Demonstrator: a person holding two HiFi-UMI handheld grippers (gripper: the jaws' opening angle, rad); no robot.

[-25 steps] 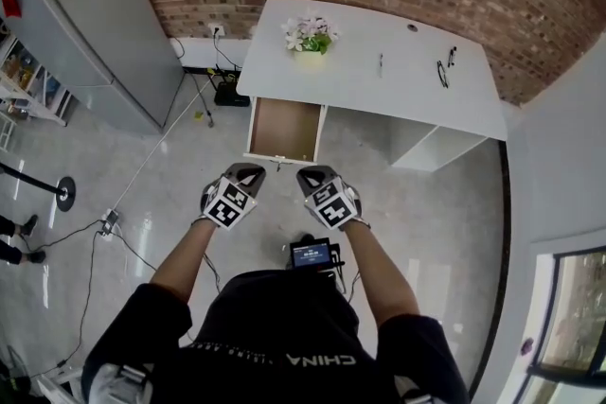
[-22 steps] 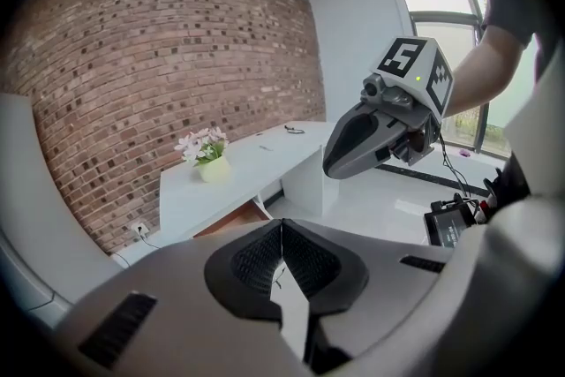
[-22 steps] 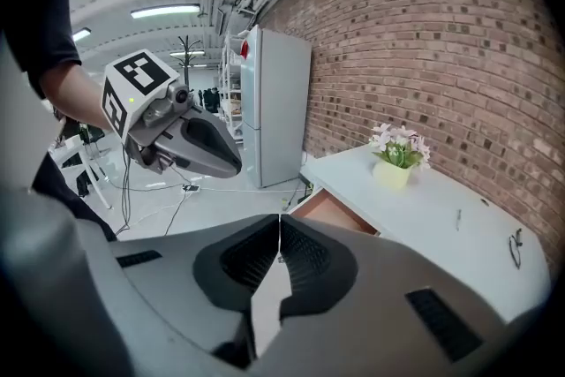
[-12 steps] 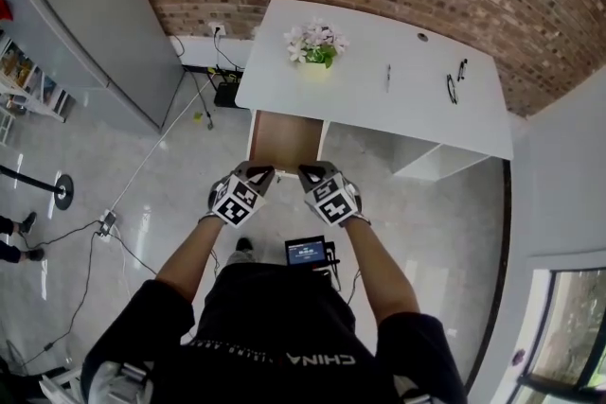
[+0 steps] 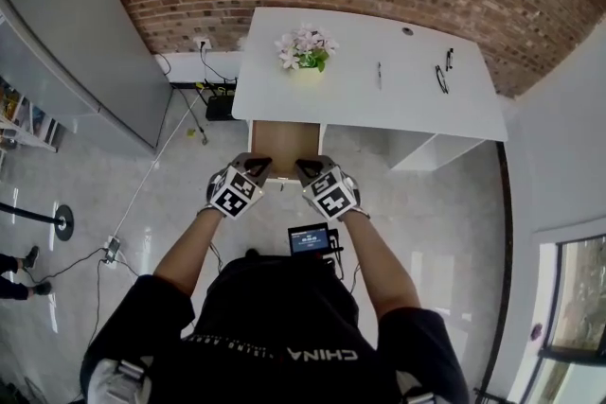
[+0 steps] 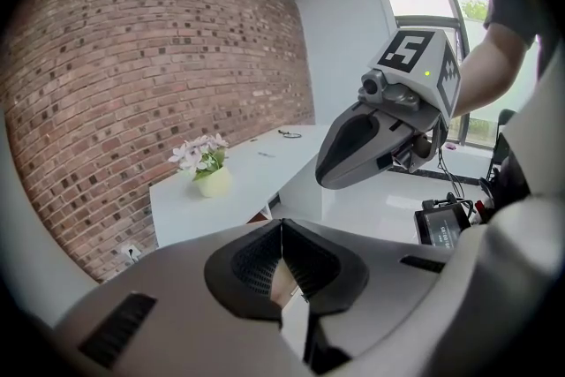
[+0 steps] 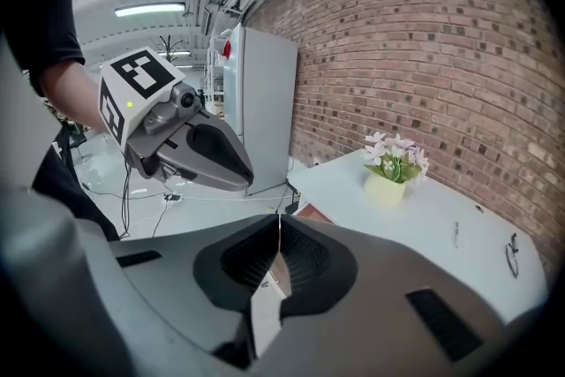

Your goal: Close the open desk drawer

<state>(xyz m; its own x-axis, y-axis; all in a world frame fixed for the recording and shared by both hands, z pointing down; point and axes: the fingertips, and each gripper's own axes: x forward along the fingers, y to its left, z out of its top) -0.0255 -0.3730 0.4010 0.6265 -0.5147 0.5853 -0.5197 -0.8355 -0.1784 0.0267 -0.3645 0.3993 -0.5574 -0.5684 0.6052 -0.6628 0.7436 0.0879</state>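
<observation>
Drawer point(image 5: 284, 137) partly out of table point(image 5: 398, 104); left tongs point(image 5: 258, 165) and right tongs point(image 5: 307, 168) clenched empty at drawer front, closing push apparently unfinished.

brightness: bright and even throughout.
sources: daylight is admitted by a window point(image 6: 424, 0); a ceiling tube point(image 7: 146, 11) is lit.
glare: pale reflections are carried on the floor point(image 5: 95, 175).
edges: fisheye bending and black corners are seen in the gripper views.
</observation>
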